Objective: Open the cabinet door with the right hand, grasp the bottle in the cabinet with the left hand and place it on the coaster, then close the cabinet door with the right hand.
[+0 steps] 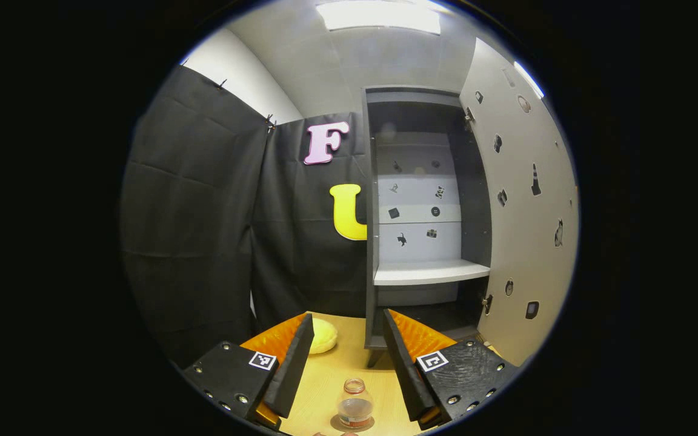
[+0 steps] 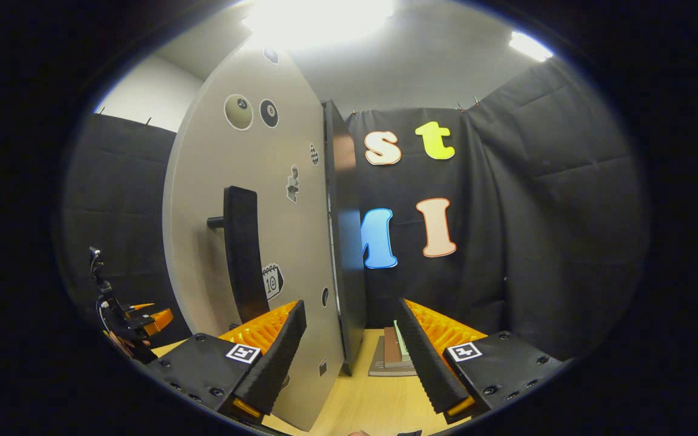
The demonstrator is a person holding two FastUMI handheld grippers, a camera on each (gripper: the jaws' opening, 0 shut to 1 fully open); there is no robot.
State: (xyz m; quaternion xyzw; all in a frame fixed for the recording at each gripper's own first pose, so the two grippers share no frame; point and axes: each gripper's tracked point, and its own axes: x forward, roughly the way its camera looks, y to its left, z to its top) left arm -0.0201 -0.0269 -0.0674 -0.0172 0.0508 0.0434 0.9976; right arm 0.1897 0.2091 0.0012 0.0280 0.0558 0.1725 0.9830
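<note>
A small clear bottle with a reddish band stands upright on a dark round coaster on the wooden table. It shows low between the fingers of my left gripper, which is open, with a gap on each side of the bottle. The grey cabinet stands behind it, its door swung wide to the right. In the right gripper view the door is seen from outside, with its dark handle just left of my right gripper. That gripper is open and holds nothing. The door's free edge lies between its fingers, farther off.
A yellow round pad lies on the table left of the cabinet. A white shelf crosses the cabinet's inside. A small stack of books lies by the back wall, right of the door. The left gripper and its hand show far left.
</note>
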